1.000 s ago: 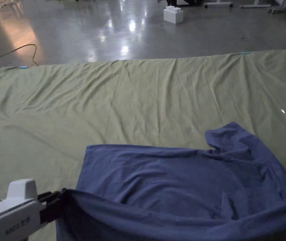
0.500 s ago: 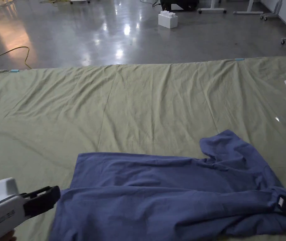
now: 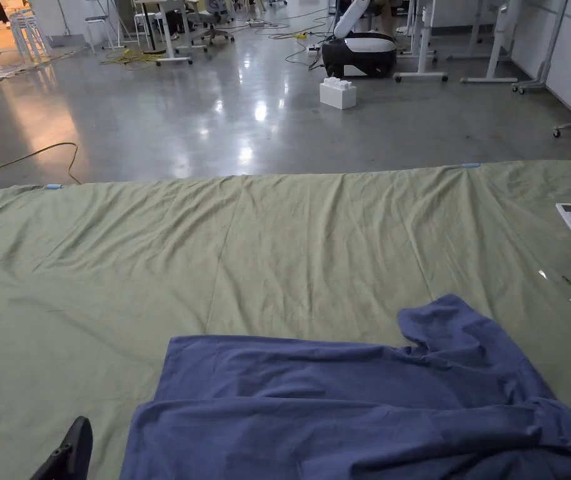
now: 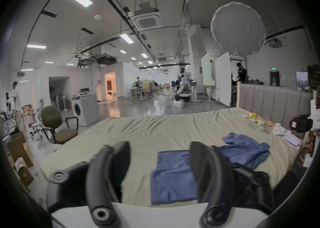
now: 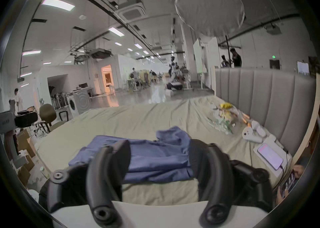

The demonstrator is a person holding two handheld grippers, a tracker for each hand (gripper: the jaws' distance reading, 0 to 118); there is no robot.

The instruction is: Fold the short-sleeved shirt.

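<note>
Head view: the shirt lies on the bed, its near edge folded over. The left gripper shows at the lower left, fingers apart, just left of the shirt.

Left gripper view: fingers apart and empty; the shirt lies beyond and between them.

Right gripper view: the right gripper has fingers apart and empty; the shirt lies just beyond them.
</note>
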